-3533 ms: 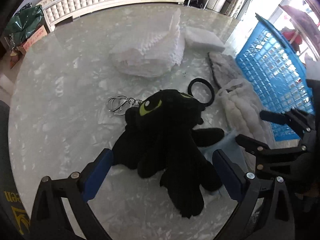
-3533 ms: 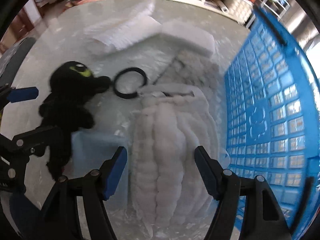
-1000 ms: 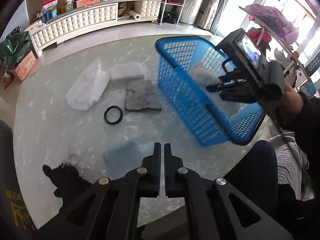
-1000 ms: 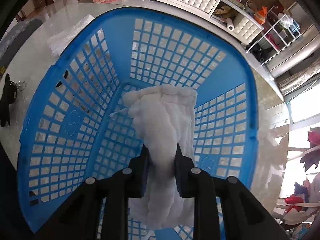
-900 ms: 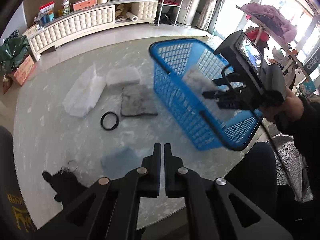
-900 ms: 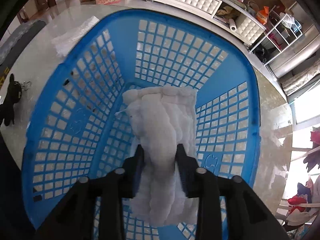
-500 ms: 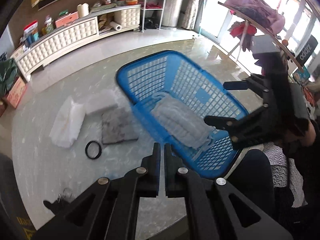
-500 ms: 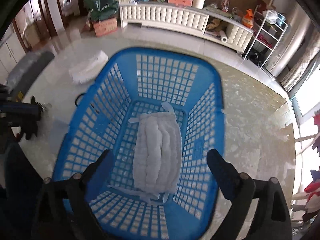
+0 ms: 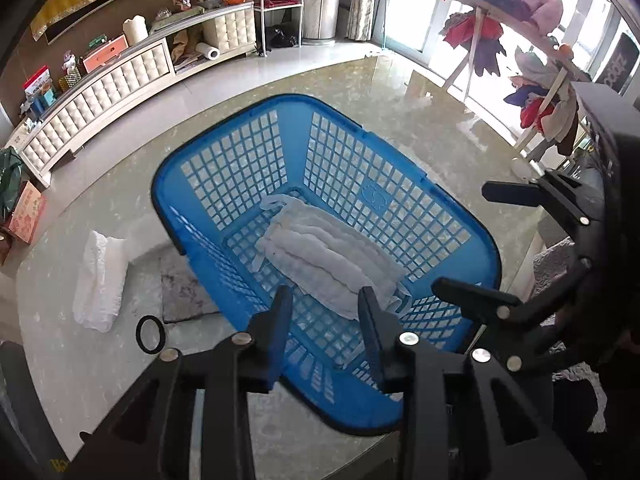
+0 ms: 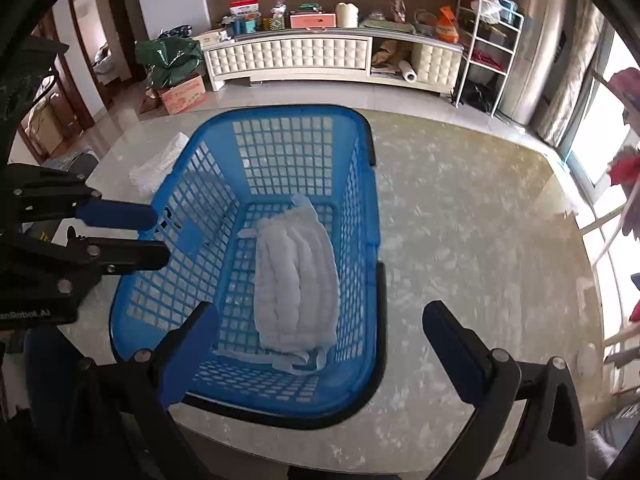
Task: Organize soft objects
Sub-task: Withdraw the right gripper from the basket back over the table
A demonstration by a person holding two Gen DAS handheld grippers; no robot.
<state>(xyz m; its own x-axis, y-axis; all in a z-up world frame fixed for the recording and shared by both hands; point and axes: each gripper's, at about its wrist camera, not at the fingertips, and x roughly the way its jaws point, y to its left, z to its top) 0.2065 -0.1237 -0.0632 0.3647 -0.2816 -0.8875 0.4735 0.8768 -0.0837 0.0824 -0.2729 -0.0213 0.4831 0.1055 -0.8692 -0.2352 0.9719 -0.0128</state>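
Observation:
A blue plastic basket (image 9: 486,248) stands on the marble table, also in the right wrist view (image 10: 372,240). A white fluffy cloth (image 9: 320,256) lies flat on its floor, seen in the right wrist view too (image 10: 296,276). My left gripper (image 9: 324,336) is open and empty, high above the basket's near rim. My right gripper (image 10: 320,356) is wide open and empty above the basket; it shows at the right of the left wrist view (image 9: 492,240). The left gripper shows at the left of the right wrist view (image 10: 148,236).
Left of the basket lie a white folded cloth (image 9: 98,280), a grey mat (image 9: 182,296) and a black ring (image 9: 151,334). The white cloth also shows in the right wrist view (image 10: 156,164). A cabinet (image 10: 296,56) and a clothes rack (image 9: 520,20) stand beyond the table.
My right gripper let go of the white fluffy cloth in the basket, opened and rose. My left gripper rose and swung over the basket, and its jaws opened from shut.

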